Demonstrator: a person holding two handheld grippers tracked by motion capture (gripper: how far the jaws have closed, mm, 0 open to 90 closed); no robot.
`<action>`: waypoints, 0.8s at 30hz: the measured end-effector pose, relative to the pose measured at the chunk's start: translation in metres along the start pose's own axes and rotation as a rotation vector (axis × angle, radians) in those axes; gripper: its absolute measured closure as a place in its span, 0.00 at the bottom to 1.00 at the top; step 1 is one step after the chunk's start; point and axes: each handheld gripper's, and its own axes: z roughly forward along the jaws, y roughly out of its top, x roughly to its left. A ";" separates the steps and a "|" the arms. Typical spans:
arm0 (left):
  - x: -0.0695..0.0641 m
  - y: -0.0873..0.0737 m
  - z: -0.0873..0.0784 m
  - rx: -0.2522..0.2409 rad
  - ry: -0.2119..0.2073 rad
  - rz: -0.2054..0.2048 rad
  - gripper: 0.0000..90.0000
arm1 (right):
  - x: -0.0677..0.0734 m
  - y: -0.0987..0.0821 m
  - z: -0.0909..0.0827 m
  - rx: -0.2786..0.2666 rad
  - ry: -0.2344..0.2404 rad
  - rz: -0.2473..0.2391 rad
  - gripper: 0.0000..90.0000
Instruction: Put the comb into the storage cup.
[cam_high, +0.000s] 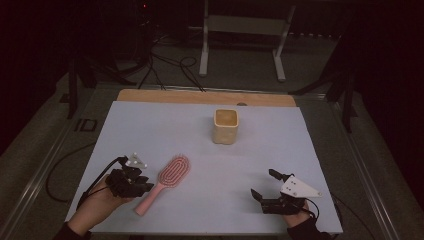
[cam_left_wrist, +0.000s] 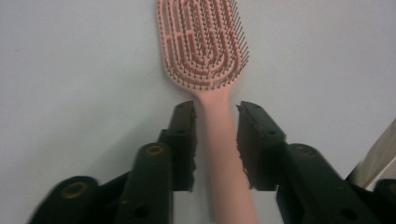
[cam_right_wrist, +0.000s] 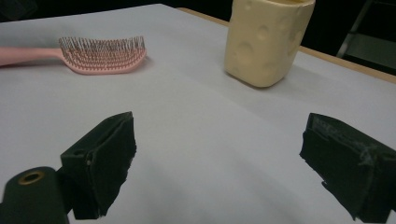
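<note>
Left gripper view: I have the left gripper (cam_left_wrist: 215, 140) unclenched, jaws straddling the pink hairbrush (cam_left_wrist: 212, 70) handle, brush flat on the table (cam_high: 260, 165). Grasp step; next, close squarely. Right gripper (cam_right_wrist: 224, 163) released, idle.

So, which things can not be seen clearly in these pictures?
- Inside of the cream plastic cup: too dim in the high view; top cut off in the right gripper view.
- Pink plastic hairbrush: head tip cut off in the left gripper view; left gripper's contact with the handle unclear.
- Dark background: details lost.
</note>
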 end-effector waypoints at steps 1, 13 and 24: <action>-0.001 0.002 -0.001 0.001 0.002 0.003 0.69 | 0.000 0.000 0.000 -0.001 0.000 -0.002 0.11; -0.010 0.019 -0.001 0.063 0.024 0.010 0.19 | 0.000 0.000 0.000 -0.001 0.000 -0.004 0.11; -0.011 0.018 0.021 0.119 -0.027 -0.021 0.00 | 0.001 0.000 0.000 0.001 0.003 -0.004 0.11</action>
